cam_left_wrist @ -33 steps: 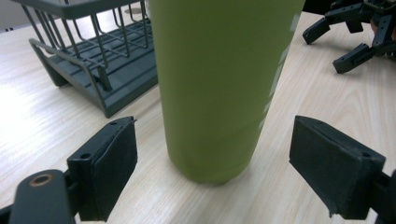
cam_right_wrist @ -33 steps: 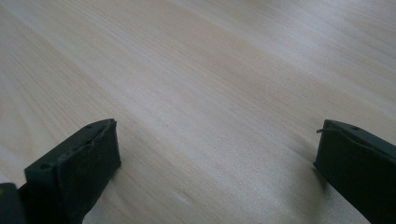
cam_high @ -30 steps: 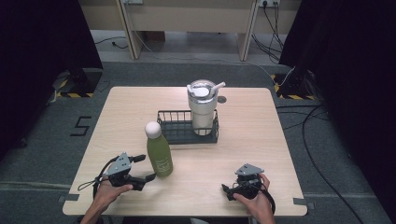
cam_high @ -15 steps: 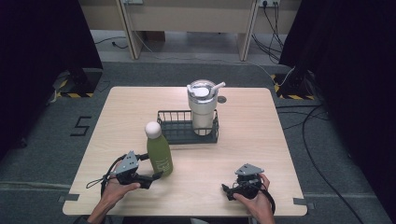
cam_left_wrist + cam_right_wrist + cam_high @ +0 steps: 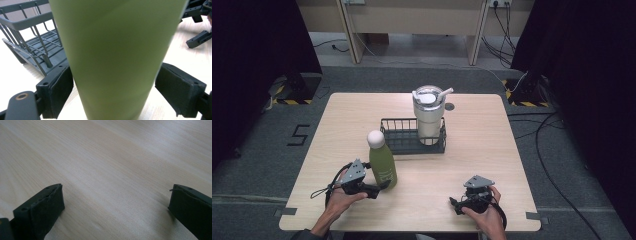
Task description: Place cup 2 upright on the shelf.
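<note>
Green bottle [image 5: 383,165]: tall, slim, matte olive-green body narrowing to a rounded white cap. Stands upright on the light wood tabletop [image 5: 472,155], in the left front part, just in front of the left end of the dark wire rack [image 5: 404,142] and apart from it. In the left gripper view the bottle's [image 5: 115,57] lower body sits between the two black pads; the left pad touches its side, and a narrow gap shows at the right pad. Surface plain, no label visible. Base flat on the wood.
</note>
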`<state>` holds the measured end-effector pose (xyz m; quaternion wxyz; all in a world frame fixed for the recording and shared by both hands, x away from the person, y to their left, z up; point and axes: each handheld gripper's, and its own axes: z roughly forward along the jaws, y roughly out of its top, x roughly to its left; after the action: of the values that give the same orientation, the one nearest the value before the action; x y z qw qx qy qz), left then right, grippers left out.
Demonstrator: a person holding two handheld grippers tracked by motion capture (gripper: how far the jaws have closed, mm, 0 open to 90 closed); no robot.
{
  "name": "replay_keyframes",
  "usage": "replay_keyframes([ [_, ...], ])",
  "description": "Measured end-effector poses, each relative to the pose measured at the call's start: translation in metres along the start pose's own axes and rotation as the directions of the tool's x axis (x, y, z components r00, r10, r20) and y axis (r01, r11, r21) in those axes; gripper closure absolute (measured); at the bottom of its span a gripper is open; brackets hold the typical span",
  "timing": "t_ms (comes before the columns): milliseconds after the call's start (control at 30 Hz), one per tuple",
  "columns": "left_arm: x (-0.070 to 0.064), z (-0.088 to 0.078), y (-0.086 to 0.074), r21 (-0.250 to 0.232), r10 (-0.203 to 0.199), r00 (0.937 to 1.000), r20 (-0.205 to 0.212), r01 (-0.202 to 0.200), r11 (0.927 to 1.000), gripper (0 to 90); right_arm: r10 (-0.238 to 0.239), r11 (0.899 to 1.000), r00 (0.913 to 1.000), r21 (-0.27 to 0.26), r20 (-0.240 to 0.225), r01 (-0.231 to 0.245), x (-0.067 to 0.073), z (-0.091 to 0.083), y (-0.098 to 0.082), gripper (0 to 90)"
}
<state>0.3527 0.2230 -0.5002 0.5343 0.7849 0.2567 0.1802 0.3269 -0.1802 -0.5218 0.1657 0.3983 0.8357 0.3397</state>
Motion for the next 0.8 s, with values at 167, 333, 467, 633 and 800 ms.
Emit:
replay_keyframes([
  [167,-0.0002,0.007,0.0015,-0.003,-0.002,1.0,0.0,0.002,1.0,14.9,0.0,1.0,1.0,0.0,0.0,0.0,0.0,0.0,0.0,0.3],
  [333,0.0,0.0097,0.0021,-0.009,0.001,0.9999,-0.011,-0.001,1.0,19.0,0.0,1.0,1.0,0.0,0.0,0.0,0.0,0.0,0.0,0.3],
  [467,0.0021,0.0109,0.0027,-0.01,-0.002,1.0,0.001,0.002,0.9999,19.8,0.0,1.0,1.0,0.0,0.0,0.0,0.0,0.0,0.0,0.3],
  [633,0.0025,0.0107,0.0025,-0.015,0.002,1.0,0.006,-0.001,0.9999,20.2,0.0,1.0,1.0,0.0,0.0,0.0,0.0,0.0,0.0,0.3],
  [800,0.0017,0.0108,0.0034,-0.013,0.01,0.9999,0.004,-0.01,0.9999,20.4,0.0,1.0,1.0,0.0,0.0,0.0,0.0,0.0,0.0,0.3],
])
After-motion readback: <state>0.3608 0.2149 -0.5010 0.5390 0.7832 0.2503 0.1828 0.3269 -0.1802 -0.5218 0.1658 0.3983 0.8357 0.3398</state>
